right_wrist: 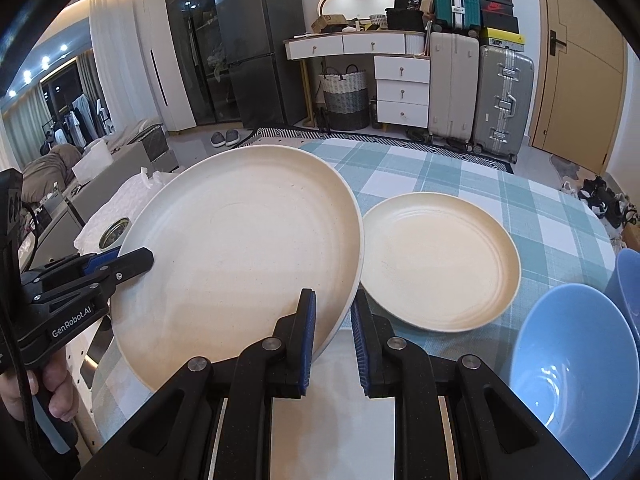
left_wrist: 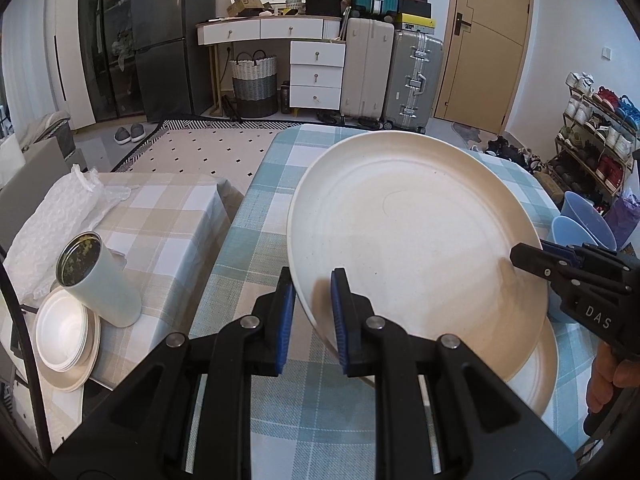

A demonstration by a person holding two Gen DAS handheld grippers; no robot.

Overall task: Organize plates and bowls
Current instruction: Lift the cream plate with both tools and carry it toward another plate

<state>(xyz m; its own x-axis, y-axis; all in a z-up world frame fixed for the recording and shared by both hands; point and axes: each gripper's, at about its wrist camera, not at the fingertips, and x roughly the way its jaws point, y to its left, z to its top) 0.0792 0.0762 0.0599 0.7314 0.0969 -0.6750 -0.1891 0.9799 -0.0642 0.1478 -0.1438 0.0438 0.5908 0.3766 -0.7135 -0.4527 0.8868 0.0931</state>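
Both grippers clamp the large plate [left_wrist: 416,236], tilted above the tabletop [right_wrist: 460,172]: left gripper [left_wrist: 313,316] jaws closed on its near rim, right gripper [right_wrist: 334,336] likewise. A smaller plate [right_wrist: 440,264] lies just beside it, blue bowl [right_wrist: 572,372] near.

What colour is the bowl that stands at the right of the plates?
The bowl is light blue, seen best in the right wrist view.
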